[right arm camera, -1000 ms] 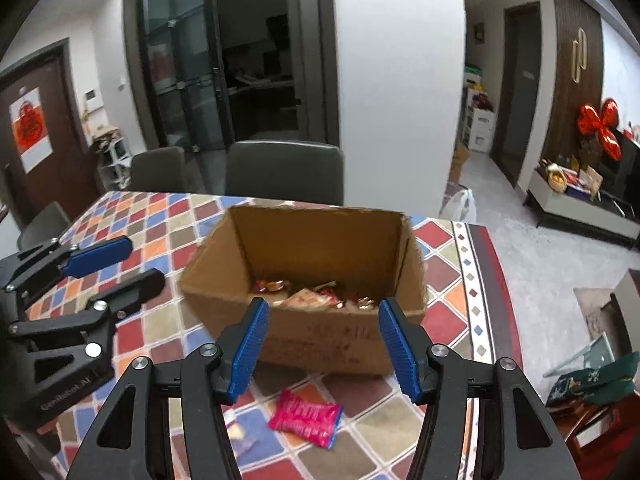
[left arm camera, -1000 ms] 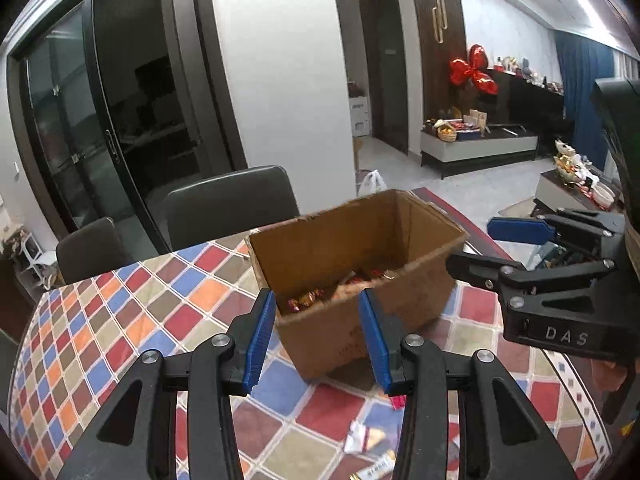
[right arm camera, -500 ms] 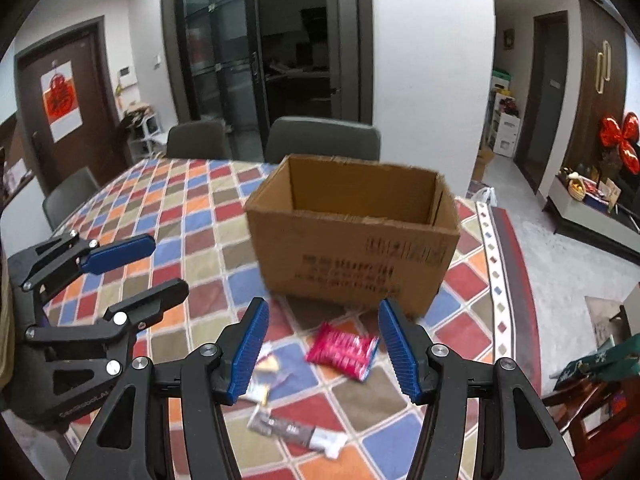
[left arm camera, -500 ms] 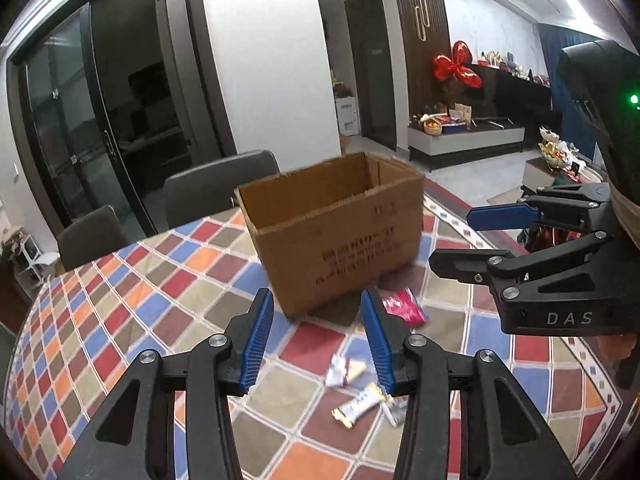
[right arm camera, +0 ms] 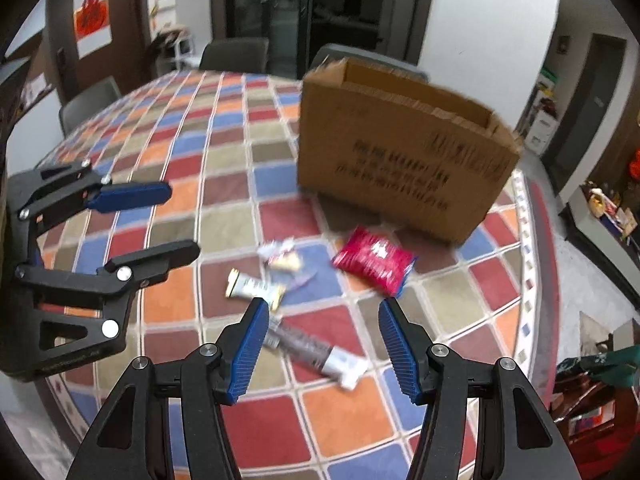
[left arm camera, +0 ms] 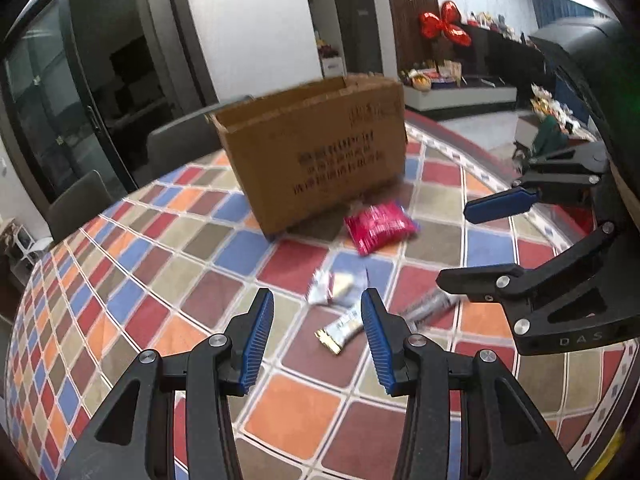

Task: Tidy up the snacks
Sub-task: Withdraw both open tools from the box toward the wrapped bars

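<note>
- Four snacks lie loose on the checked tablecloth (right arm camera: 192,184), near side of the cardboard box (right arm camera: 400,152): a red packet (right arm camera: 372,260) closest to it; a small clear wrapper (right arm camera: 282,258); a white-and-gold bar (right arm camera: 252,289); a dark-and-white bar (right arm camera: 316,350) nearest.
- The right gripper (right arm camera: 320,344) is spread and empty above the dark-and-white bar; best to straddle its narrow width.
- The left gripper (left arm camera: 318,338) is spread, empty, over the white-and-gold bar; pick separately.
</note>
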